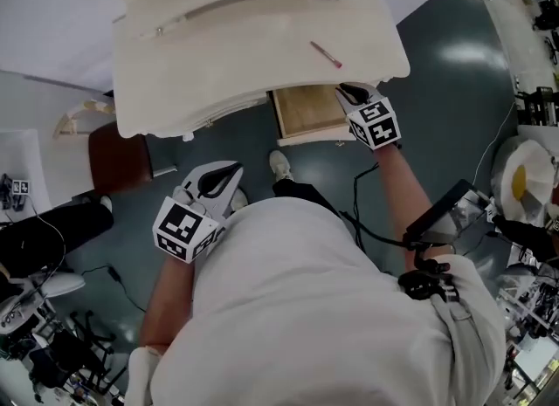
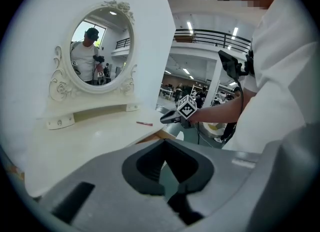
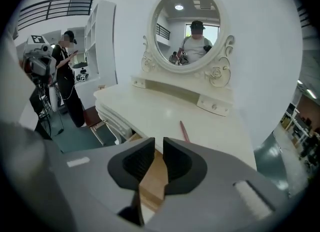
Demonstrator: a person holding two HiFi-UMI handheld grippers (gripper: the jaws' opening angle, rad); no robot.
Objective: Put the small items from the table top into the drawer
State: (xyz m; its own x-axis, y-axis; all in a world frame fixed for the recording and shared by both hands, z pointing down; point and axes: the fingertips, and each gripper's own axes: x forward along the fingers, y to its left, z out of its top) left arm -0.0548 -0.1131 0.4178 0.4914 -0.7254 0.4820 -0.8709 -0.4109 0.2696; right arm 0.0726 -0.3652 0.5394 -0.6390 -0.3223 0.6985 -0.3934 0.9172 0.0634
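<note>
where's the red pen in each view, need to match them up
Head view: the red pen lies on the table top, upper right, beyond the open drawer.
Left gripper view: the pen is at centre, near the table's front edge.
Right gripper view: the pen is just below centre, beyond the drawer.
Shared landmark: the open drawer's wooden inside, next to the pen.

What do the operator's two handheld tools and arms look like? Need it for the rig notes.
Both the left tool and the right tool have pale grey-white plastic shells and black ribbed inner pads. Each carries a white cube with black square markers. A black cable runs along the right arm. The person wears a white short-sleeved top.
</note>
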